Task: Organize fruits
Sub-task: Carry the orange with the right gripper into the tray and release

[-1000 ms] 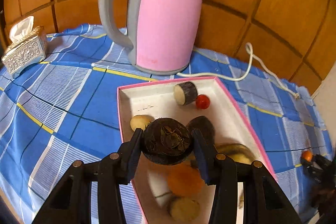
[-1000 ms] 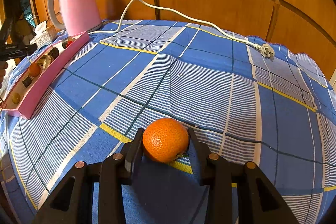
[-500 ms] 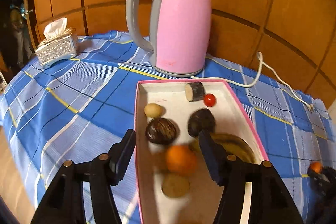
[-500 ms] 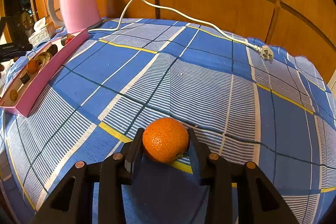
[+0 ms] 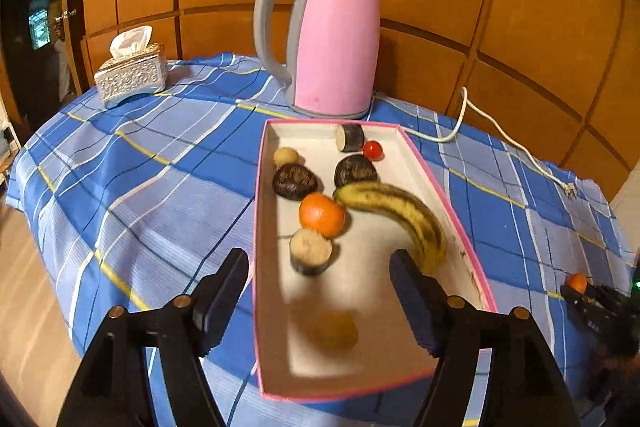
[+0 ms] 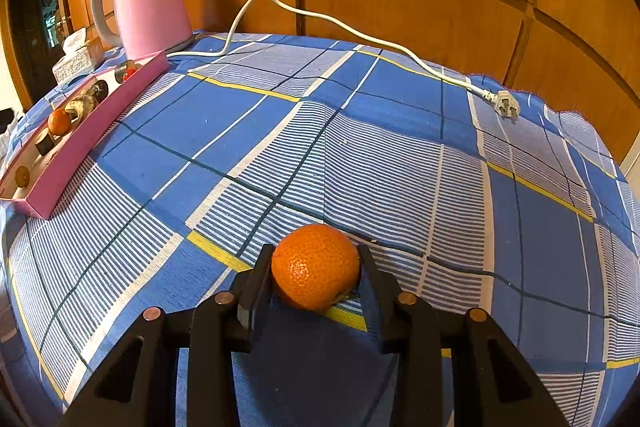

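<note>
While left claw (image 5: 320, 291) opening, empty: banana (image 5: 394, 215) lengthwise in tray (image 5: 472, 259); right claw (image 6: 316, 275) clamping orange (image 6: 315, 265).

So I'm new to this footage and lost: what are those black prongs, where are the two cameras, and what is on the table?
Each picture comes from a camera on a hand-held claw, looking along its two black fingers; a person carries one per hand. The left claw is opening, with nothing between its fingers, above a long pink-rimmed cardboard box holding a spotted yellow banana, an orange tangerine and other produce. Behind stands a pink electric kettle on a blue checked tablecloth. The right claw grips another round orange tangerine low over the cloth.
</note>
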Demonstrator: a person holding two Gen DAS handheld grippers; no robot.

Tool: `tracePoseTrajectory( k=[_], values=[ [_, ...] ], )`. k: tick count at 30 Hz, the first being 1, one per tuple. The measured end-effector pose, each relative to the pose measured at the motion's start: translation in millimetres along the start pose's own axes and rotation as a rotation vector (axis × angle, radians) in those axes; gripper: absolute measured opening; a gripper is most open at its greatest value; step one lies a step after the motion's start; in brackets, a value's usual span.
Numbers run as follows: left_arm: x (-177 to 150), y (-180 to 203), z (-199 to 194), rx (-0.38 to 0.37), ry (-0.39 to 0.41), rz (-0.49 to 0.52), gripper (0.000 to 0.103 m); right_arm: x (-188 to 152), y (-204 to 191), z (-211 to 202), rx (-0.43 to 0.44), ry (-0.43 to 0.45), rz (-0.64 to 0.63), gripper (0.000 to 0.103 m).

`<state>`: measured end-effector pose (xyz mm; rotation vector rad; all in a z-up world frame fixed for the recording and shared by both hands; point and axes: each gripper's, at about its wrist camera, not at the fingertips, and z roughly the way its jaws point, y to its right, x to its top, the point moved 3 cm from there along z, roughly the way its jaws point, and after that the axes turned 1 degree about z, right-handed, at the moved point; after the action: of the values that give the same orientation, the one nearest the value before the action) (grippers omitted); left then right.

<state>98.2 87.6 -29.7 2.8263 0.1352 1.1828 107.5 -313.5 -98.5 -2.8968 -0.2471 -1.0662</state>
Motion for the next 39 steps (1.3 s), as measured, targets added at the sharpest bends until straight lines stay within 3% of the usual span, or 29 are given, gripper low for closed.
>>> tracePoseTrajectory(
  k=[19,24,29,35,39],
  values=[
    [-32.9,-25.9,-10.4,0.031,-0.045,-0.047,0.081,9.9,-21.5,-3.6,-0.110,-0.065,-0.003,0.039],
    [-33.2,-30.7,-9.2,0.038,-0.051,-0.063,0.084,27.0,-60.7,-22.7,-0.005,-0.031,-0.057,0.039],
    [-32.7,-39.4,-11.4,0.069,-0.038,-0.078,0.090,57.8,-125.4,-37.1,0.167,0.004,-0.148,0.039],
    [-36.4,-53.5,-13.5,0.105,-0.036,-0.102,0.092,92.6,-204.2,-25.3,0.362,-0.024,-0.184,0.039],
    [-37.5,-60.9,-12.1,0.115,-0.036,-0.122,0.095,104.6,-250.6,-4.7,0.398,-0.054,-0.226,0.039]
  ],
)
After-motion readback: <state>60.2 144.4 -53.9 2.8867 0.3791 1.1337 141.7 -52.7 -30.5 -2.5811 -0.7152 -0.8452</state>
